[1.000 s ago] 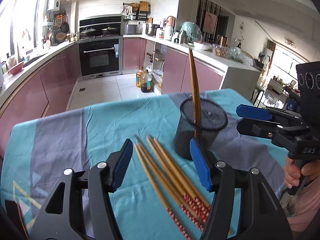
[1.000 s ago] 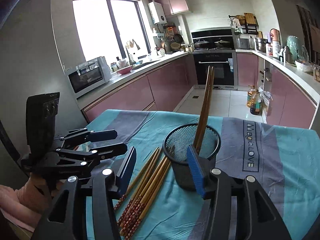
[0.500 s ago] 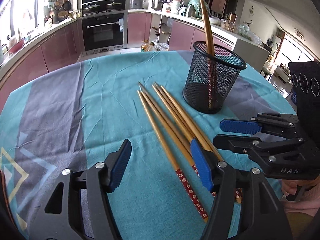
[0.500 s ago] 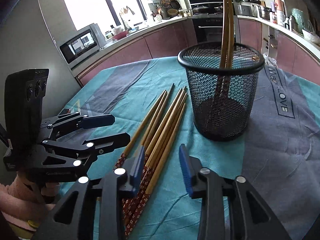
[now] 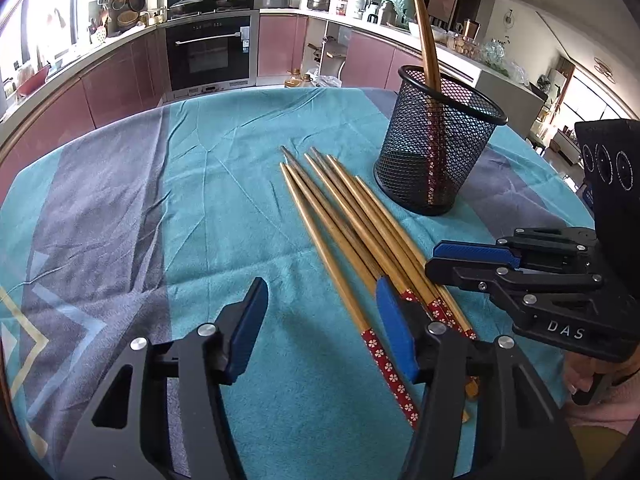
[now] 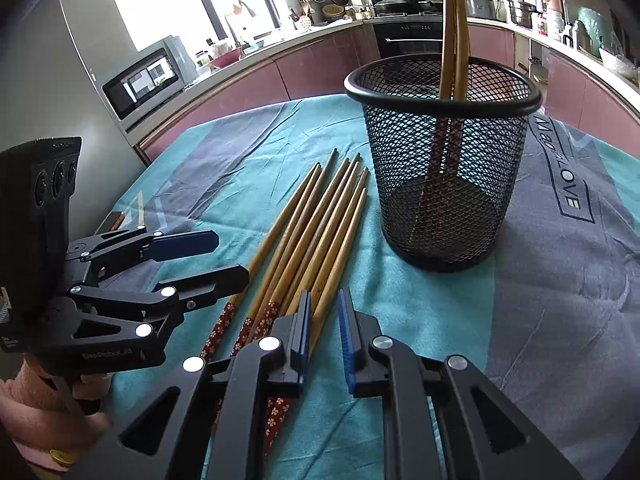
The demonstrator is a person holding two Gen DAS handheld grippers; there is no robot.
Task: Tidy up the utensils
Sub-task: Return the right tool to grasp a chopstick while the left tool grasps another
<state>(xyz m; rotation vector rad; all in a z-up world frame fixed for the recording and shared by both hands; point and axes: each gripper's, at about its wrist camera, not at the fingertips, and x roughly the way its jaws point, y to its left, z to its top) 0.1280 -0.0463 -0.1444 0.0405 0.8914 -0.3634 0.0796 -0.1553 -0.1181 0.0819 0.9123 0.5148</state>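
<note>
Right tool jaws just closing, narrow around one brown wooden chopstick beside black mesh cup; left tool wide

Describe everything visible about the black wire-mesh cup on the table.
The black wire-mesh cup is a round metal holder with a solid rolled rim, tapering slightly towards its base. It stands upright on the teal and grey tablecloth, beside the tips of the loose wooden chopsticks but apart from them. Two chopsticks stand inside, red patterned ends down, leaning on the rim. Neither gripper touches it.
</note>
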